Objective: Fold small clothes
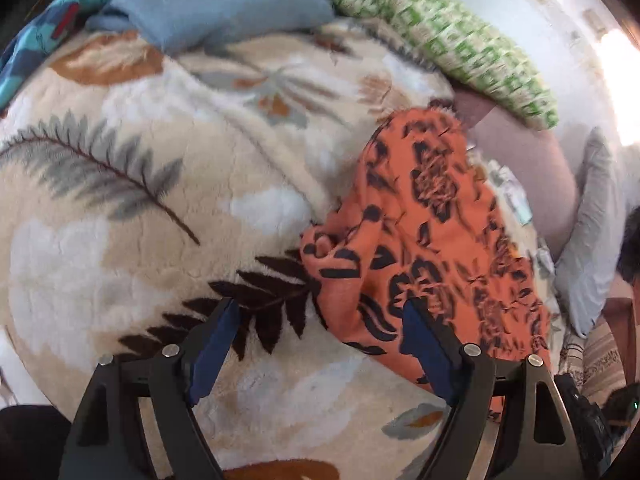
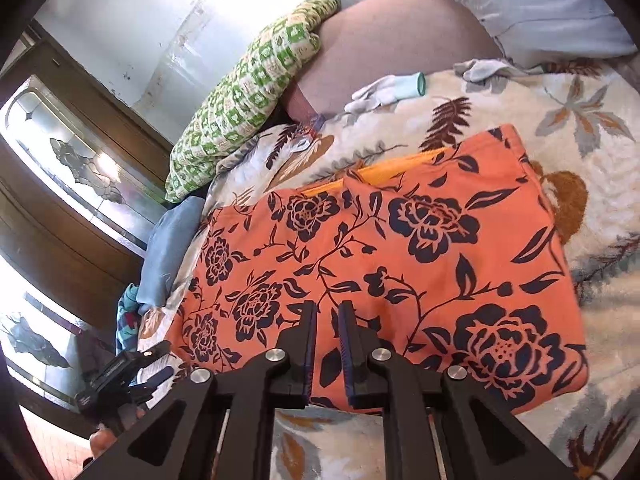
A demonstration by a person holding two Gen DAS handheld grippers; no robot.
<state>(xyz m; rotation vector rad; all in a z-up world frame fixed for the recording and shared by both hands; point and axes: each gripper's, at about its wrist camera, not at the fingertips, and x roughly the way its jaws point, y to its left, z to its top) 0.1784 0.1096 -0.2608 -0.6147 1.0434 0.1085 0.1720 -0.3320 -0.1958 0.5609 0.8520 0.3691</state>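
An orange garment with a dark flower print (image 2: 400, 264) lies spread on a cream leaf-patterned blanket (image 1: 132, 208). In the left wrist view the garment (image 1: 432, 240) lies to the right, bunched at its near edge. My left gripper (image 1: 320, 312) is open and empty, its right finger over the garment's near edge. My right gripper (image 2: 326, 312) hovers over the garment's near edge with its jaws nearly closed, a narrow gap between them, nothing visibly pinched. The left gripper (image 2: 132, 372) also shows at the lower left of the right wrist view.
A green-and-cream checked pillow (image 2: 240, 96) and a pink cushion (image 2: 400, 48) lie at the far side. A folded blue cloth (image 1: 216, 8) and a teal patterned cloth (image 1: 48, 36) lie beyond the blanket. Pale gloves (image 2: 384, 88) lie near the cushion. A wooden cabinet (image 2: 60, 160) stands left.
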